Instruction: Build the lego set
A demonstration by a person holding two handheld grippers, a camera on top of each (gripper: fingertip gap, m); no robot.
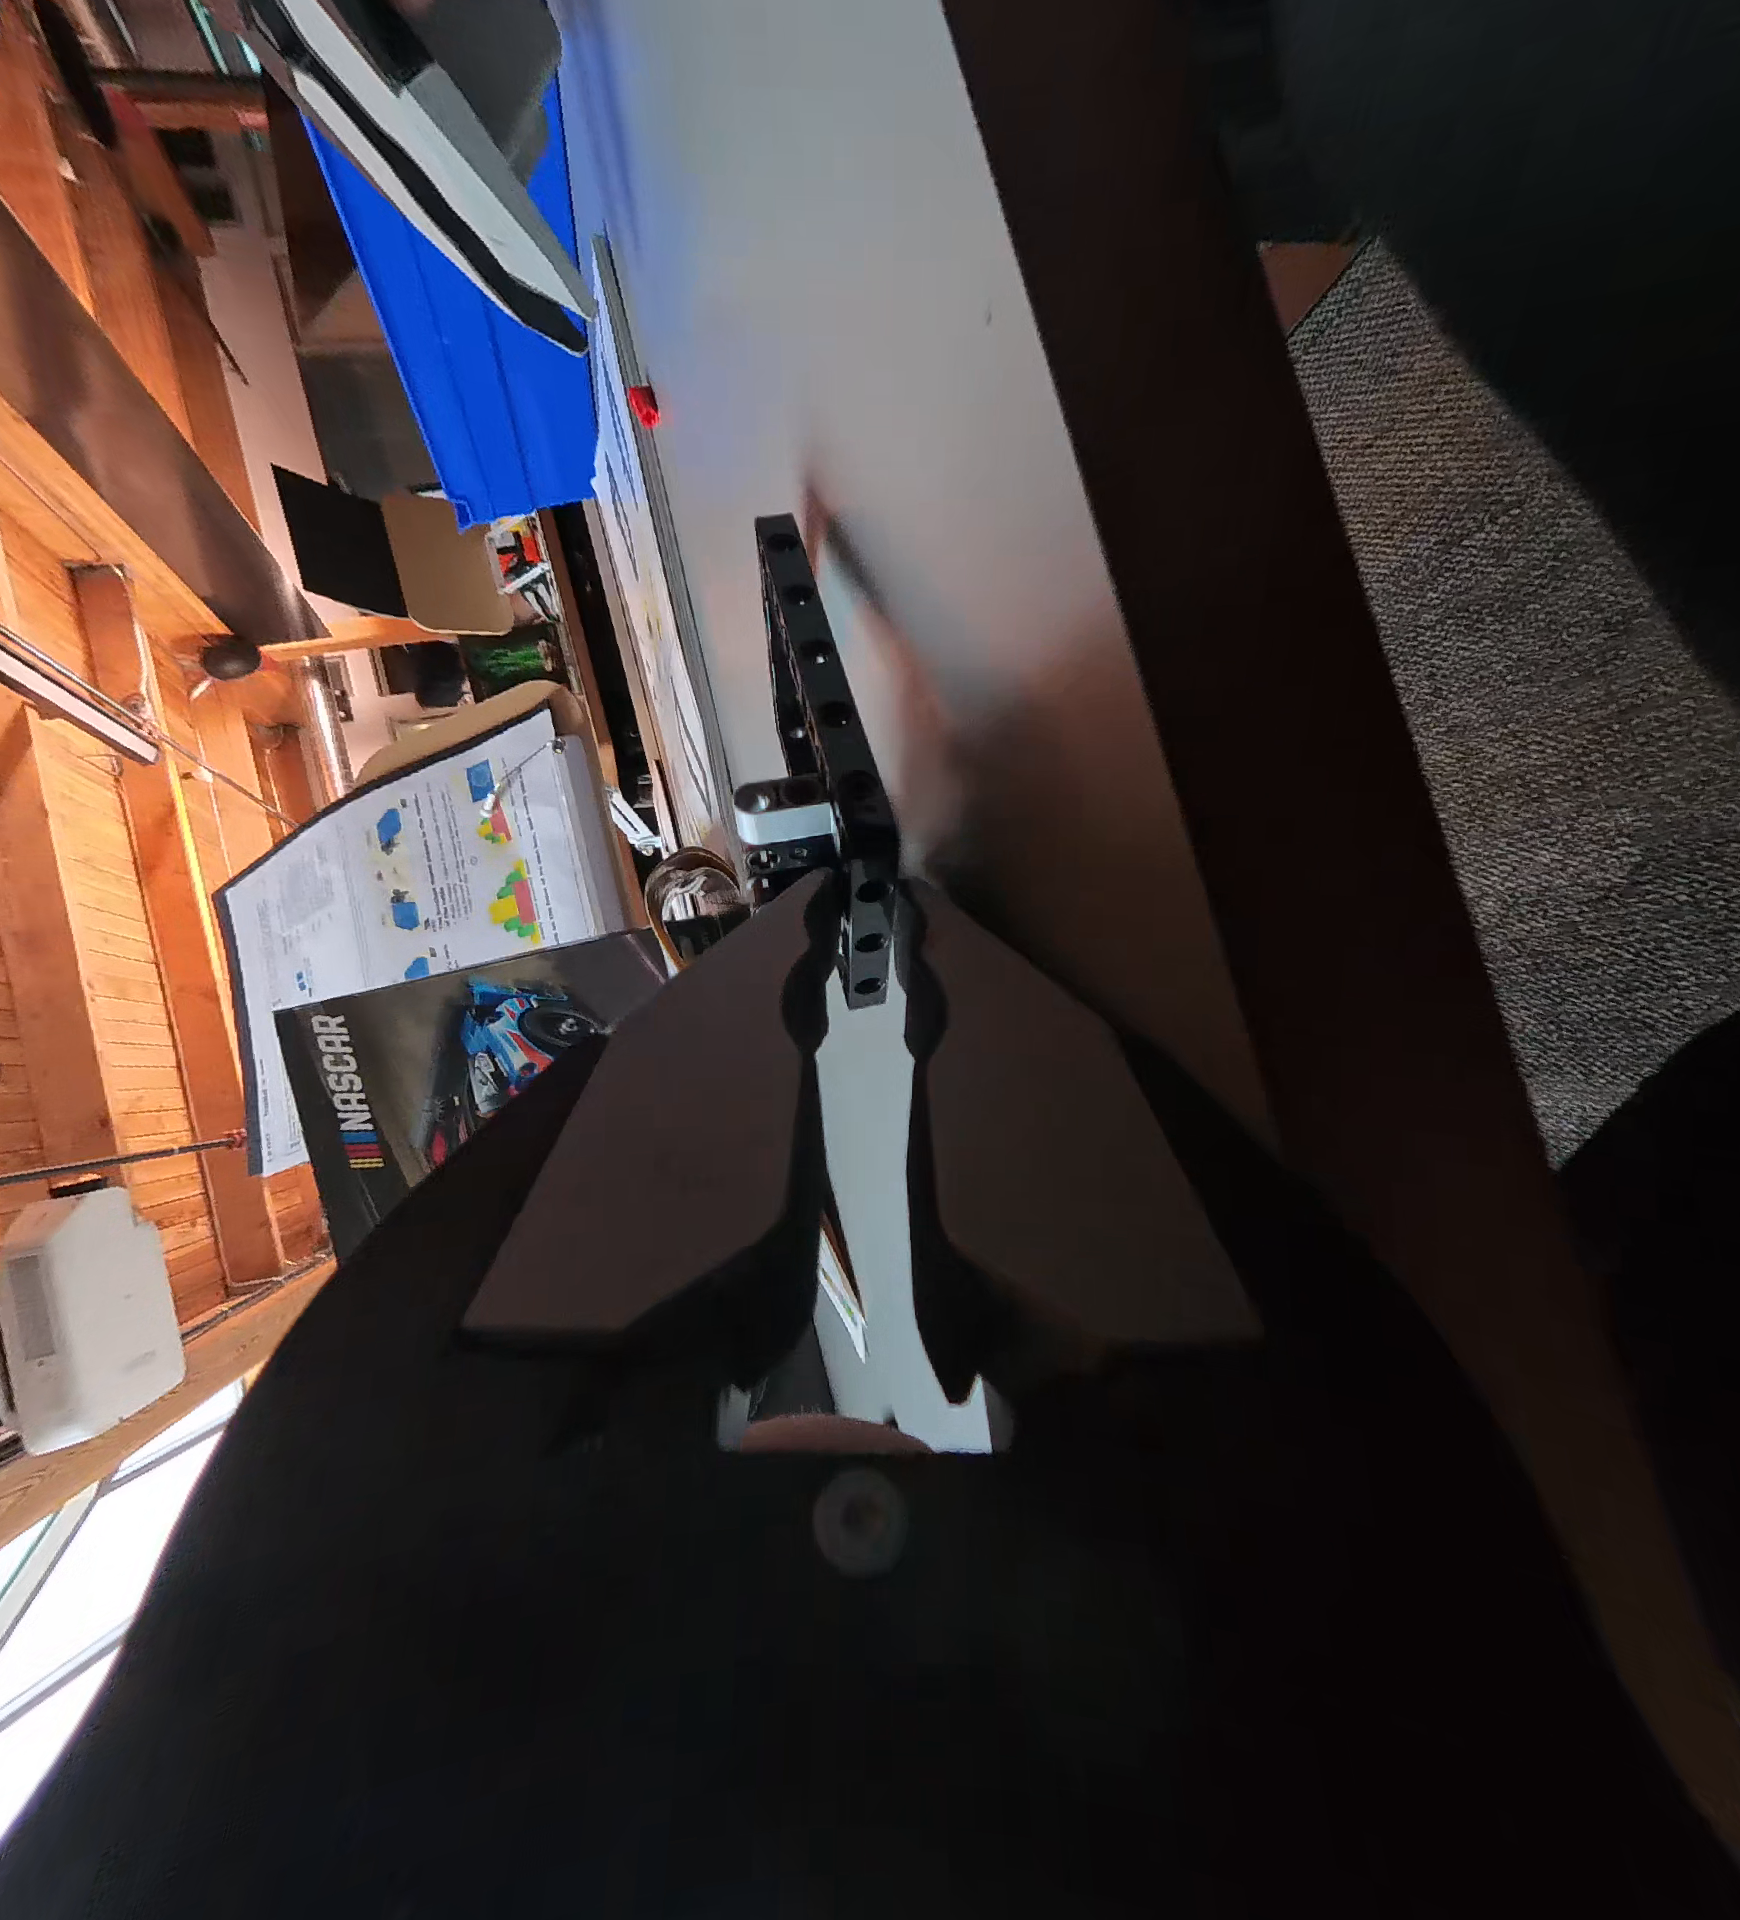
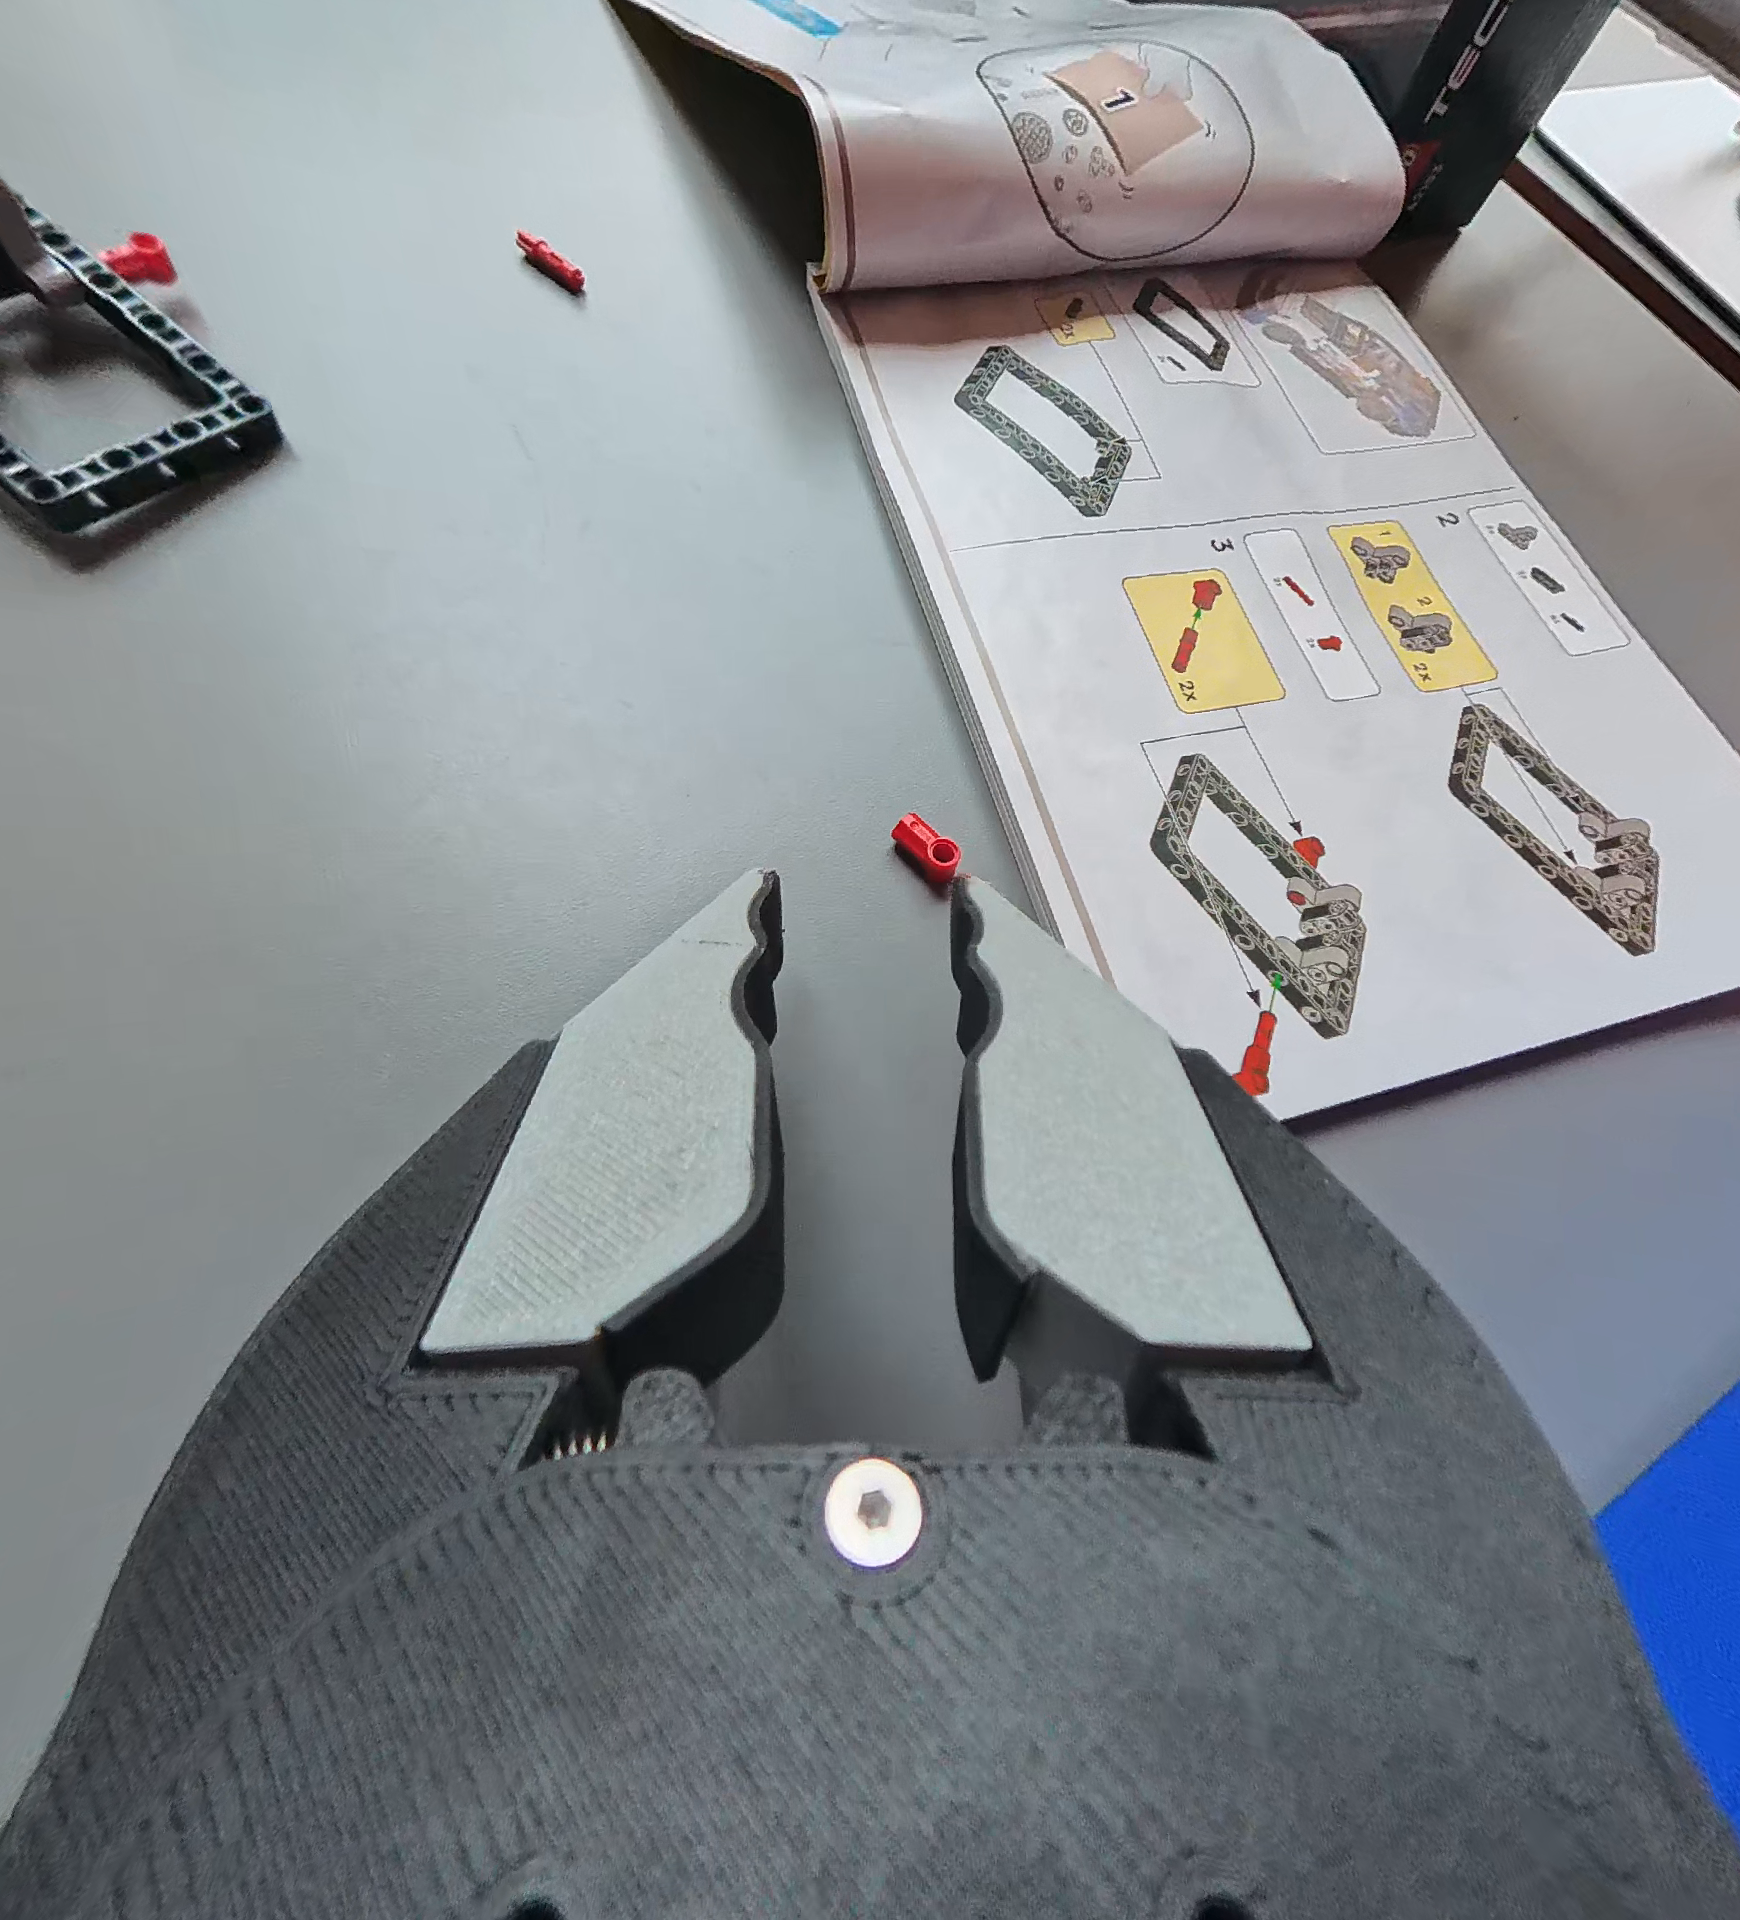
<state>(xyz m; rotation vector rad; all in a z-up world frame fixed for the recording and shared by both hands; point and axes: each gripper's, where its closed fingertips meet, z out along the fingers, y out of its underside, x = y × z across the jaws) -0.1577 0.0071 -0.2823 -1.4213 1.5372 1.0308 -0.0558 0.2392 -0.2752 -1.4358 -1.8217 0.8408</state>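
Between the left claw's (image 1: 861, 914) fingertips sits one edge of the black lego frame (image 1: 824, 717), pinched tight and lifted clear of the grey desk (image 1: 845, 260). Over that desk the right claw (image 2: 864, 899) hangs empty with its jaws parted, a small red connector (image 2: 928, 850) lying just beyond its tips, beside the open instruction booklet (image 2: 1365, 644). Farther off lies a red pin (image 2: 550, 261).

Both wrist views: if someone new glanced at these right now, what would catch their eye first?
Probably the open instruction booklet on the right of the grey table, with a small red connector lying just past the open right gripper. Next, the black frame pinched in the left gripper, held edge-on and tilted. A red pin lies loose farther out on the table.
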